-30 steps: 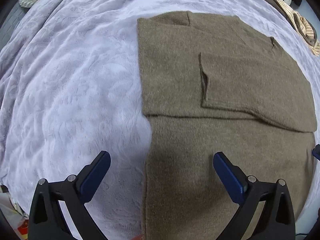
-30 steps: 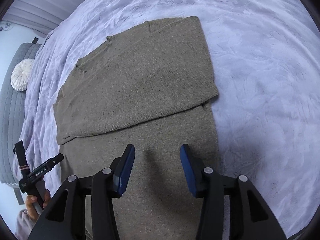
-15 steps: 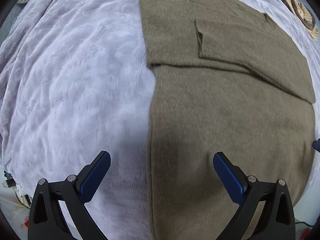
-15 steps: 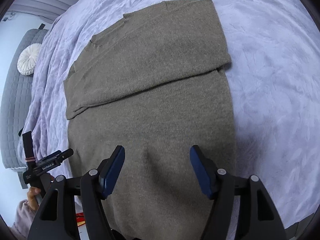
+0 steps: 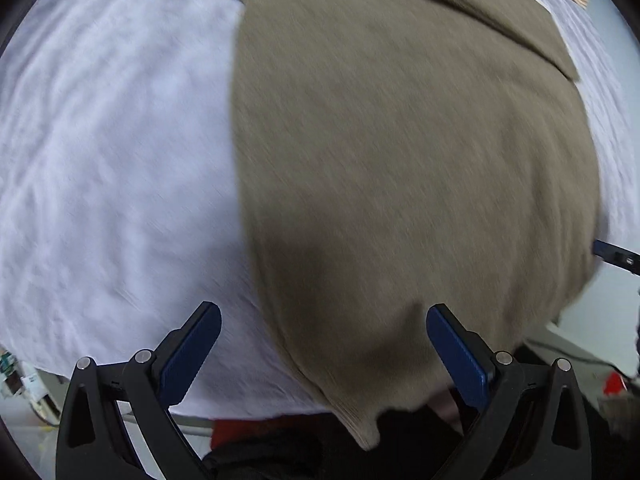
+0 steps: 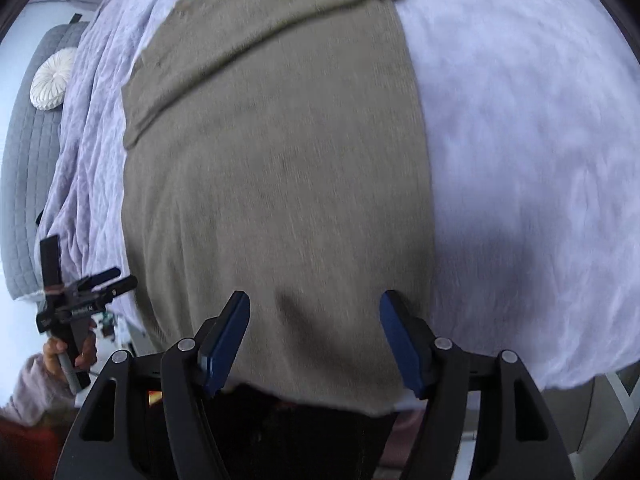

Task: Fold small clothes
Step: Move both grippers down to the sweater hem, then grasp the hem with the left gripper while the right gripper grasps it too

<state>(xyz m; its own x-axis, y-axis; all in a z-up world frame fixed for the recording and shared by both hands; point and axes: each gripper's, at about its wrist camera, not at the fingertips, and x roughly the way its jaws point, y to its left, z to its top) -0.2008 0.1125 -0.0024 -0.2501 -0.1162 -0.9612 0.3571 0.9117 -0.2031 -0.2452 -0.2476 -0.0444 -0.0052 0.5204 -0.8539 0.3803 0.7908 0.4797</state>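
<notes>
An olive-brown sweater (image 5: 400,152) lies flat on the bed, spread over a pale lilac blanket (image 5: 100,160), with its hem hanging just past the near edge of the mattress. Its sleeves (image 6: 256,36) are already laid across the upper body, so the piece is narrowed into a long rectangle, which looks like the reason both tools hang over the bottom end: the remaining fold would bring the hem up toward the shoulders. The left claw (image 5: 322,348) is spread wide and holds nothing; it sits over the sweater's left edge near the hem, one finger above blanket and the other above knit, placed to take that corner. The right claw (image 6: 314,338) is likewise spread and empty, hovering over the hem close to the right edge, both fingers above the cloth. Neither is touching the fabric as far as I can tell, though the pictures are blurred. Seen from the right side, the person's hand (image 6: 70,354) grips the handle of the left tool off the bed's corner. A round white cushion (image 6: 52,80) rests far up by the grey headboard (image 6: 24,168), well apart from the work.
</notes>
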